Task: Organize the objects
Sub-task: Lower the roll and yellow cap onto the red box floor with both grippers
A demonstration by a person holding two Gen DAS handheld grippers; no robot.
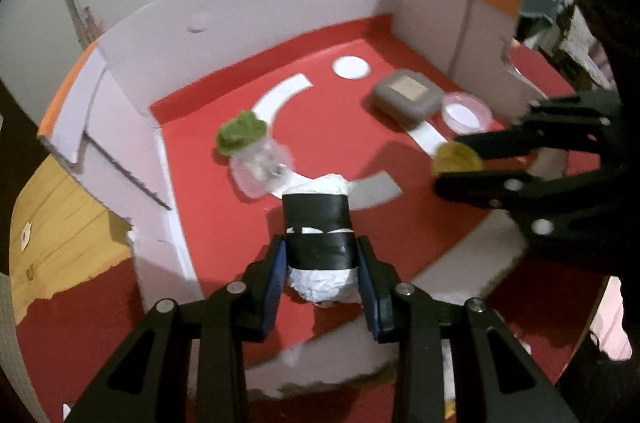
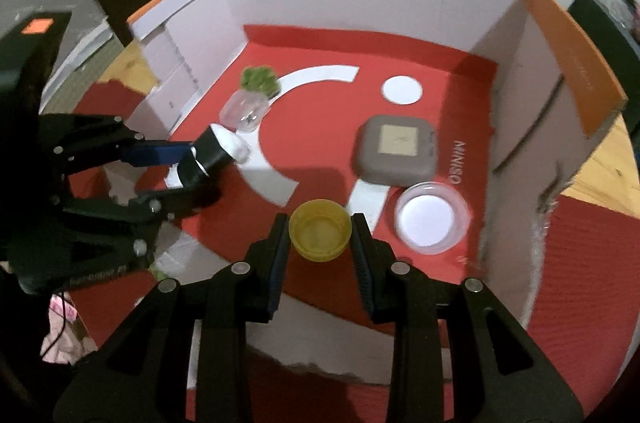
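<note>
Your left gripper (image 1: 322,263) is clamped on a white roll with black bands (image 1: 320,243), held over the near part of the red box floor (image 1: 328,127); its underside is hidden. Your right gripper (image 2: 320,231) pinches a yellow cap (image 2: 320,229) near the clear dish (image 2: 432,217), and motion blur smears the green-topped jar (image 1: 256,155).

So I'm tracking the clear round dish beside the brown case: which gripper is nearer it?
Right. The right gripper, shut on the yellow cap, is just beside the clear dish; the left gripper holds a black-taped roll across the box.
</note>
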